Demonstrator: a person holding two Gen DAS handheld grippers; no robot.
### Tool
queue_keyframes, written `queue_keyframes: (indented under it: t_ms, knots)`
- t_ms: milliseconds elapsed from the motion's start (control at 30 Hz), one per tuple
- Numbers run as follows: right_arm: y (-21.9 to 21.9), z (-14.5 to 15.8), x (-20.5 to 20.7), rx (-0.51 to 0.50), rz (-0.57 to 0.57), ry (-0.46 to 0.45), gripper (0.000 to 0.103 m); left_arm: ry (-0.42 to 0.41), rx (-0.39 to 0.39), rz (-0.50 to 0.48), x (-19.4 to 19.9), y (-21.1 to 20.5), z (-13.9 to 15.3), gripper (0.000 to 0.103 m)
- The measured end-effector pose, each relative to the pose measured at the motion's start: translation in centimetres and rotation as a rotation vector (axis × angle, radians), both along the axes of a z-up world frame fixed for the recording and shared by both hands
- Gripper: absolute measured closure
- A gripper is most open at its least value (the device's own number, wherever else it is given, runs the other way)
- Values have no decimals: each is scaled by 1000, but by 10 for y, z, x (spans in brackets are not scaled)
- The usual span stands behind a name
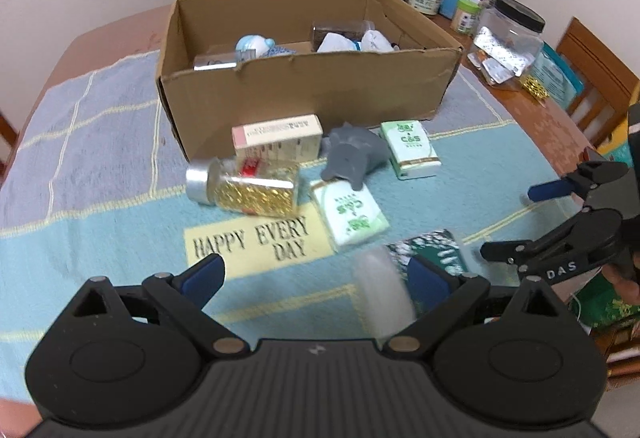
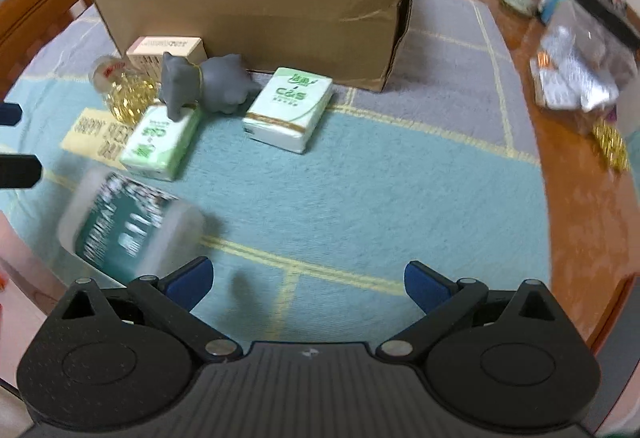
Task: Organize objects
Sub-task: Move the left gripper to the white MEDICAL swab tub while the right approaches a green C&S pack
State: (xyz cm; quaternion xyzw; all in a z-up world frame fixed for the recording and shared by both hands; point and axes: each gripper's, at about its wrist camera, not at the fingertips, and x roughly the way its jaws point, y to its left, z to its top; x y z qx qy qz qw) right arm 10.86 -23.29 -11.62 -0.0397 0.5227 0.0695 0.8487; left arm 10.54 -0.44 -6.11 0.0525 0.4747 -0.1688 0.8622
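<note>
Both tongs we hold gape wide and grip nothing: the left tongs [image 1: 314, 276], the right tongs [image 2: 308, 280]. We see a blurred green-labelled bottle [image 2: 128, 226] lying on the bench cloth [image 2: 360, 178] between them, near two tissue packs [image 2: 288, 110] before the cardboard box [image 2: 256, 14].
</note>
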Motion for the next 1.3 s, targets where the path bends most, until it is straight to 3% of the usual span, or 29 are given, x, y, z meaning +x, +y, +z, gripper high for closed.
queue_keyframes:
  t_ms: [133,400,800,1300]
  knots:
    - [-21,-5,2,-40,72,-13,0,14,-37,51,-17,-19,-2,2]
    - [-52,-9,4,-2,186,-24,0,35,-48,168,-39,-64,-24,2]
    - [-65,-21,11,-9,343,-56,0,-11,33,273,-29,-94,-58,2]
    - [-44,-22,48,2,558,-85,0,-5,88,431,-24,-66,-67,2]
